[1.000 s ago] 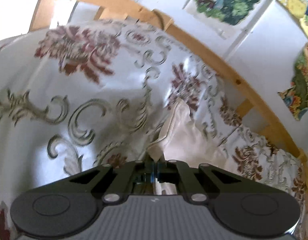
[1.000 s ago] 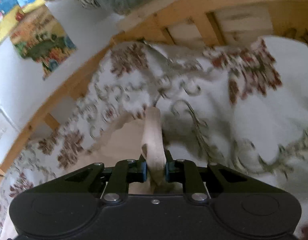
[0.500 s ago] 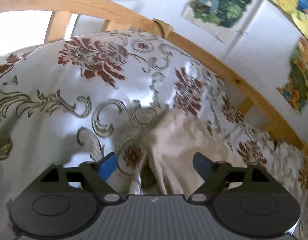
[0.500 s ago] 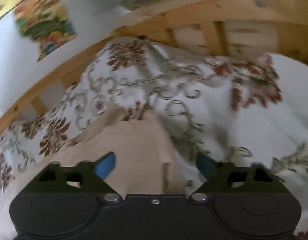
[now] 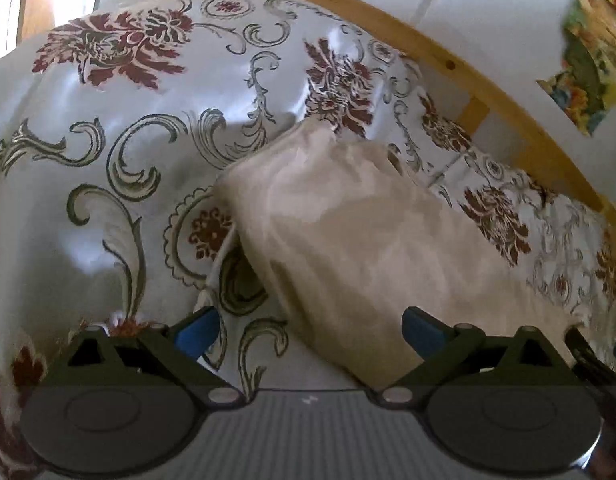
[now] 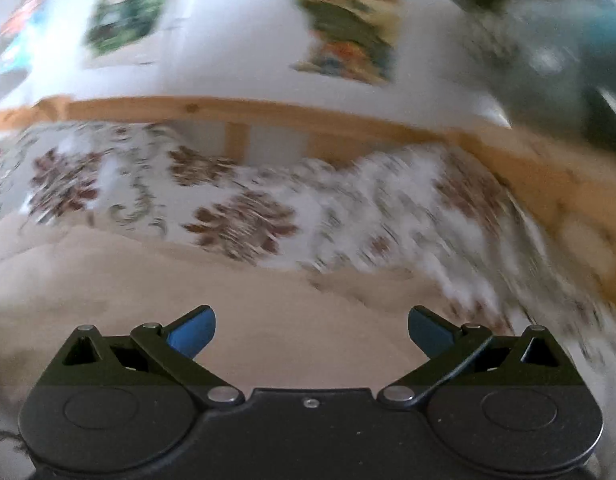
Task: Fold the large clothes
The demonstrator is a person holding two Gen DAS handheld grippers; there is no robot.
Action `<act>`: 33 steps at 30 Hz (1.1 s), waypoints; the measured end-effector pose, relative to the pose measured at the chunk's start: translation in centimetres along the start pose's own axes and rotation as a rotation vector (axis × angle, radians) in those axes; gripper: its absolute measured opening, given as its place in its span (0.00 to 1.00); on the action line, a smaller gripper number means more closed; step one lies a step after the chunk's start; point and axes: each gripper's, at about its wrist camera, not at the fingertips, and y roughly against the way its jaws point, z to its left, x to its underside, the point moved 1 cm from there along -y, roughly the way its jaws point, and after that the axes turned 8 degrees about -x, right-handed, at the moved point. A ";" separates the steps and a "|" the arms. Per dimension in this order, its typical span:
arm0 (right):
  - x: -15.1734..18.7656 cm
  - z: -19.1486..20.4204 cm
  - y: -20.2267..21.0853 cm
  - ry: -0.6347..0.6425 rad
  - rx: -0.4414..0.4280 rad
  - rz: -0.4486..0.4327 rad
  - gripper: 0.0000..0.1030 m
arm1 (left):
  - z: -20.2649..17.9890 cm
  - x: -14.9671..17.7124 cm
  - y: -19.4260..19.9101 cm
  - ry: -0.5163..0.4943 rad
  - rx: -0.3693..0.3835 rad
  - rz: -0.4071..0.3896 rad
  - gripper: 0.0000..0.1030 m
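Both grippers are gaping wide, holding nothing: the left gripper (image 5: 310,330) is hovering over the near end of the cream garment (image 5: 372,240), which is lying bunched on the floral bedspread (image 5: 120,152). The right gripper (image 6: 311,330) is hanging over that garment (image 6: 148,280) too. For a clean fold, I judge each gripper should be pinching a single corner, low and taut. The left view is showing the garment's far end sharply; the right view is blurring, yet showing the wooden rail (image 6: 268,114) beyond the garment.
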 end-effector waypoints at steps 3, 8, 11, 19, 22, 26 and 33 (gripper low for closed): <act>-1.4 2.7 -3.2 0.125 0.025 -0.024 0.99 | -0.3 -0.7 -0.3 -0.022 -0.015 0.013 0.97; -0.8 3.0 -8.1 0.081 -0.005 0.162 0.99 | -0.3 -1.4 -0.5 -0.012 -0.037 0.021 0.97; 0.5 2.8 -7.8 0.065 -0.007 0.128 0.99 | -0.3 -1.7 -0.8 0.001 -0.065 0.023 0.97; 0.7 4.2 -5.9 0.137 -0.003 0.042 0.99 | 0.2 -1.9 -1.6 0.034 -0.114 0.050 0.98; 0.7 5.0 -4.1 0.166 -0.021 0.036 0.99 | 0.0 -2.0 -1.5 0.012 -0.115 0.059 0.98; 1.2 5.9 -2.2 0.164 -0.043 0.063 0.99 | -0.3 -2.2 -1.4 -0.008 -0.103 0.052 0.98; 4.3 7.0 -2.1 0.116 -0.031 -0.001 0.99 | 1.2 -2.0 -2.5 0.077 -0.043 0.081 0.96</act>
